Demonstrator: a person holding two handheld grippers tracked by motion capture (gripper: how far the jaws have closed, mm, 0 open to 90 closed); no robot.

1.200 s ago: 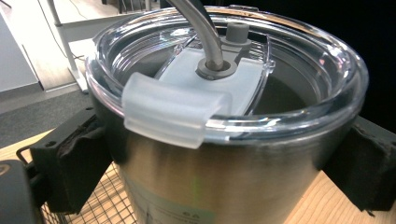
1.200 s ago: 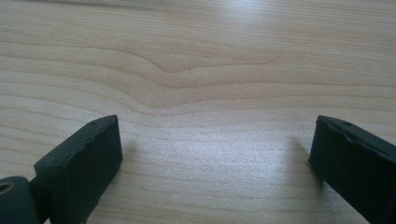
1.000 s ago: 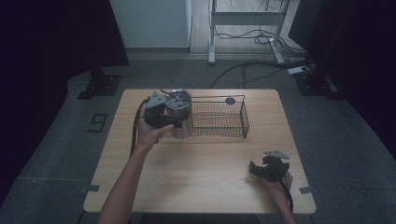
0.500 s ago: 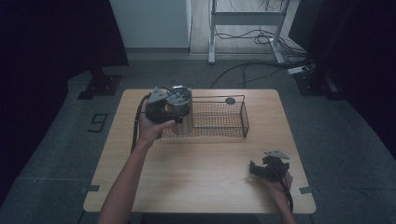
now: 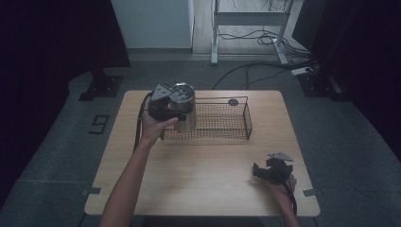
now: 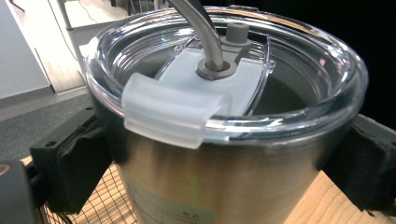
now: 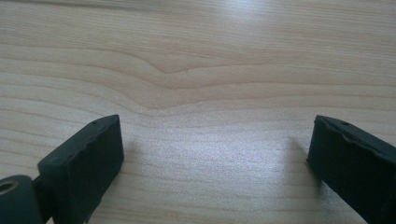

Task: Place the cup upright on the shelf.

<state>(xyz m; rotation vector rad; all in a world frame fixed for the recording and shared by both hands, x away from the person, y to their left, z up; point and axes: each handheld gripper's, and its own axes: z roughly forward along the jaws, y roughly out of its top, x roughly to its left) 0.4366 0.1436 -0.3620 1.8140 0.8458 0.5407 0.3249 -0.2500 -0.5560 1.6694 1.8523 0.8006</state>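
A stainless steel tumbler (image 5: 185, 113) with a clear lid and a bent metal straw (image 6: 205, 32) is at the left end of a black wire basket (image 5: 247, 118). My left gripper (image 5: 165, 108) is shut on the tumbler (image 6: 224, 182) just under its lid, and both pads (image 6: 70, 163) press its sides. Basket mesh (image 6: 109, 200) lies below the tumbler; I cannot tell whether it rests on the mesh. My right gripper (image 5: 263, 171) lies on the wooden table (image 5: 203, 165) near the front right corner. In the right gripper view it (image 7: 215, 158) is open over bare wood.
A small dark round thing (image 5: 232, 102) sits at the basket's far rim. Beyond the table's far edge is a grey floor with cables (image 5: 246, 71) and a metal stand's legs (image 5: 215, 56).
My left gripper has carried the tumbler slightly upward in the high view, staying at the basket's left end. The right gripper has not moved.
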